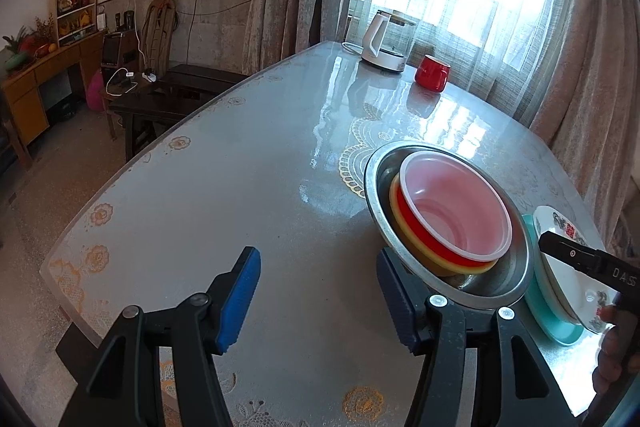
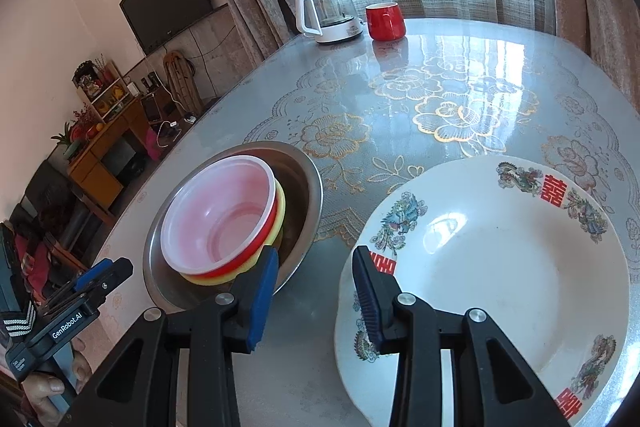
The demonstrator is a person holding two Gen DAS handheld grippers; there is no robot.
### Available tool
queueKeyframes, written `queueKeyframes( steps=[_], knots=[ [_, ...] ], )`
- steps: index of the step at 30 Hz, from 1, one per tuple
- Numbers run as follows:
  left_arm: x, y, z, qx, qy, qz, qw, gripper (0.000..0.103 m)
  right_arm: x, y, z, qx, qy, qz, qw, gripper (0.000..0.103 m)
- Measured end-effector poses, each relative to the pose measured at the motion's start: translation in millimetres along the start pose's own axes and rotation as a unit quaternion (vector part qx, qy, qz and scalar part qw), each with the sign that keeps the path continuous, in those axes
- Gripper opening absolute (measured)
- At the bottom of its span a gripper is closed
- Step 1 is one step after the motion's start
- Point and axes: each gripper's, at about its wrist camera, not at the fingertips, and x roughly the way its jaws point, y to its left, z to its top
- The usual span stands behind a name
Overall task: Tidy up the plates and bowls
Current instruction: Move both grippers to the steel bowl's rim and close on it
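Note:
A steel bowl (image 1: 516, 267) on the table holds a nested stack: a clear plastic bowl (image 1: 456, 207) in a red one, in a yellow one. The stack also shows in the right wrist view (image 2: 224, 215) inside the steel bowl (image 2: 308, 183). A white patterned plate (image 2: 500, 267) lies right of it, on a teal plate (image 1: 556, 327) in the left wrist view. My left gripper (image 1: 318, 301) is open and empty just left of the steel bowl. My right gripper (image 2: 314, 297) is open and empty between the steel bowl and the white plate.
A white and glass kettle (image 2: 328, 15) and a red mug (image 2: 385, 21) stand at the table's far edge by the curtained window. The table's left edge (image 1: 132, 171) drops to the floor, with a dark bench (image 1: 176, 95) beyond.

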Motion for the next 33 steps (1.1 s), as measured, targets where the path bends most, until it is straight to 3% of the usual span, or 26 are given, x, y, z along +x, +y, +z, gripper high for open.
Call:
queueKeyframes(
  steps=[4, 12, 22, 25, 33],
  knots=[
    [7.1, 2.3, 1.5, -0.012, 0.009, -0.018, 0.9997, 0.061, 2.3, -4.8, 2.4, 0.007, 0.003, -0.016, 1.0, 0.039],
    [22.4, 8.2, 3.9, -0.022, 0.029, -0.015, 0.9992, 0.061, 7.8, -12.7, 6.5, 0.017, 0.012, -0.012, 1.0, 0.039],
    [25.5, 23.8, 14.9, -0.072, 0.039, -0.082, 0.9933, 0.06, 5.4, -10.9, 17.3, 0.001, -0.001, -0.011, 1.0, 0.039],
    [25.6, 22.1, 19.1, -0.072, 0.039, -0.089, 0.9927, 0.054, 7.1, -8.6, 23.1, -0.009, -0.004, -0.012, 1.0, 0.039],
    [17.9, 14.7, 30.7, -0.053, 0.023, -0.097, 0.9937, 0.051, 21.2, 2.7, 31.4, -0.042, 0.009, -0.011, 0.999, 0.027]
  ],
)
